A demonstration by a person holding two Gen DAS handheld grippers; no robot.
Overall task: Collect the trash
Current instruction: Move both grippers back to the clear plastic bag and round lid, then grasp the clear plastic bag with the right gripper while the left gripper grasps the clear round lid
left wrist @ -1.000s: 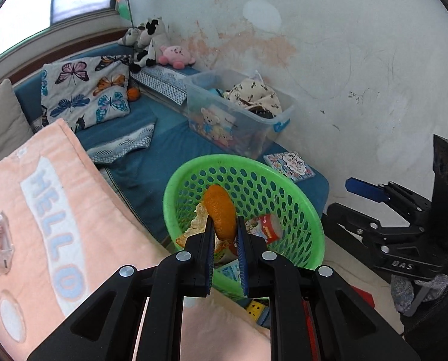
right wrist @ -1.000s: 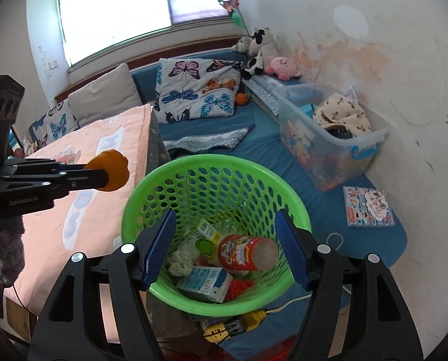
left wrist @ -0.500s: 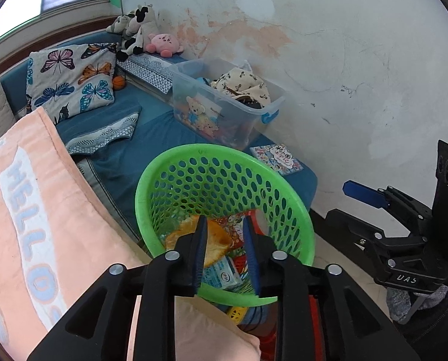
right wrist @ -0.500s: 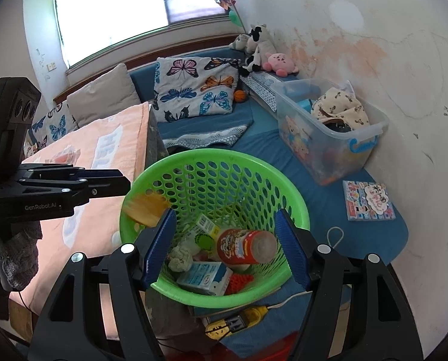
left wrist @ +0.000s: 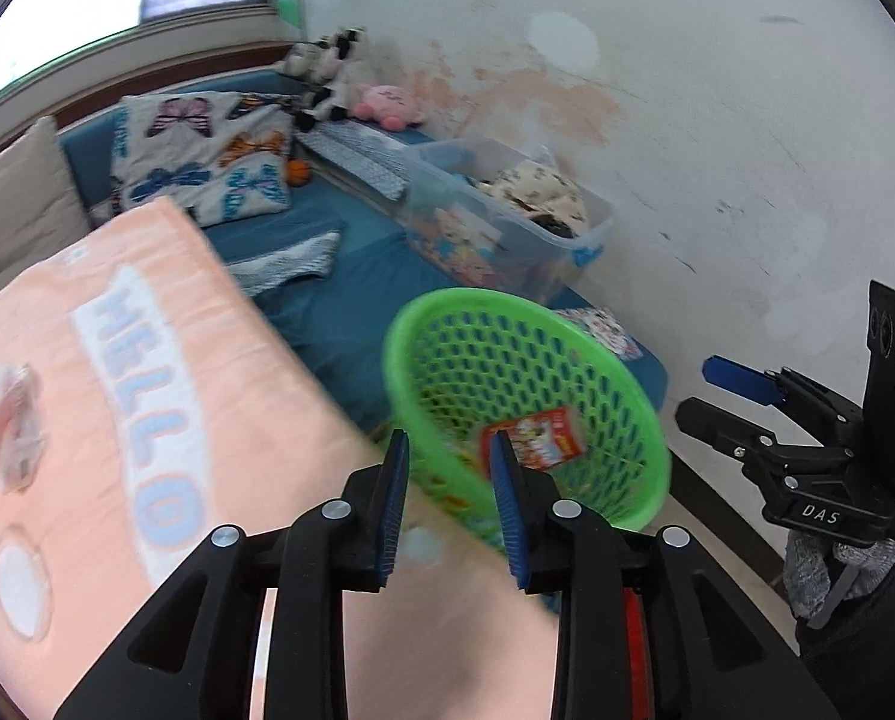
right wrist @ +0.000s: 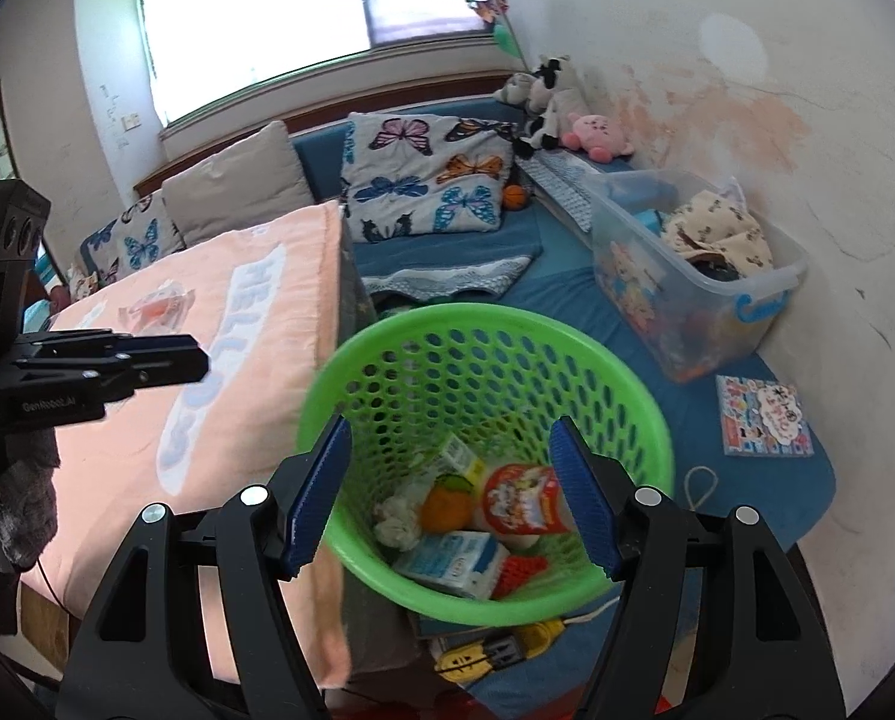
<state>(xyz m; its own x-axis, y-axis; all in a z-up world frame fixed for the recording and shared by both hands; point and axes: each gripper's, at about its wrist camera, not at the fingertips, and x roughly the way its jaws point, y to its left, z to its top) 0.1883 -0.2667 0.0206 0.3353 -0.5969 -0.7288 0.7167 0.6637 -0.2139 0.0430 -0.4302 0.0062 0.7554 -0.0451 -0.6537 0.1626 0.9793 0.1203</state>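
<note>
The green mesh basket (right wrist: 483, 313) holds an orange piece (right wrist: 447, 504), a red cup (right wrist: 525, 501), a milk carton (right wrist: 453, 561) and a crumpled tissue (right wrist: 399, 525). My right gripper (right wrist: 450, 423) hovers open over the basket's near side with nothing between its pads. My left gripper (left wrist: 447, 441) is over the pink blanket's edge, left of the basket (left wrist: 477, 300); its jaws are opening and empty. From the right wrist it appears as the left gripper (right wrist: 198, 363) above the blanket. A clear wrapper (right wrist: 159, 306) lies on the blanket.
The pink "HELLO" blanket (right wrist: 207, 360) covers the bed on the left. A clear storage bin (right wrist: 687, 276) and a picture book (right wrist: 765, 414) sit on the blue mat by the stained wall. A yellow power strip (right wrist: 489, 651) lies under the basket. Pillows and plush toys line the back.
The left gripper let the orange piece drop into the basket, opened its jaws and drew back left over the blanket. The right gripper stayed over the basket.
</note>
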